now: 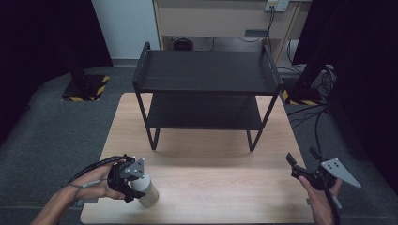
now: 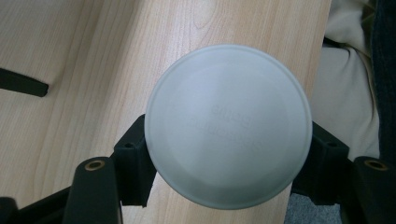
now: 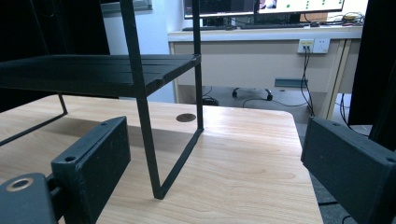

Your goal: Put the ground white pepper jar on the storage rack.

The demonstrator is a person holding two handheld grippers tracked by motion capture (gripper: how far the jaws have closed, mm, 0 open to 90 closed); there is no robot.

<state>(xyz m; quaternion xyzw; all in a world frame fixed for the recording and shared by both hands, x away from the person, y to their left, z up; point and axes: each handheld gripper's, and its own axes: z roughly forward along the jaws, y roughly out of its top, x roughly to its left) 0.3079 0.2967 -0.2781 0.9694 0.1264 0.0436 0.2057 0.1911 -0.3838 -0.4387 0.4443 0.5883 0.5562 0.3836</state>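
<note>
The left tongs [image 1: 133, 183] are closed on a white cup [image 1: 145, 191] at the near left corner of the bench [image 1: 211, 187]. In the left gripper view the round white end of the cup [image 2: 228, 125] sits between the two black jaws, which press on its sides, with the bench edge just under it. In the high view the cup looks tilted, and I cannot tell if it touches the wood. So the grasp seems done; I judge that the carrying and the putting down are left, perhaps on the black rack [image 1: 206, 75], whose two shelves carry nothing.

The right tongs [image 1: 305, 161] are open and hold nothing, near the right edge of the bench. Their view looks past a thin leg of the rack [image 3: 144, 130].

The bench is of light wood and bare except for the rack. The floor is grey carpet [image 1: 56, 126]. Behind stand a beige desk [image 3: 261, 51] with monitors, a wall socket [image 3: 314, 45], cables, and dark curtains at both sides.
</note>
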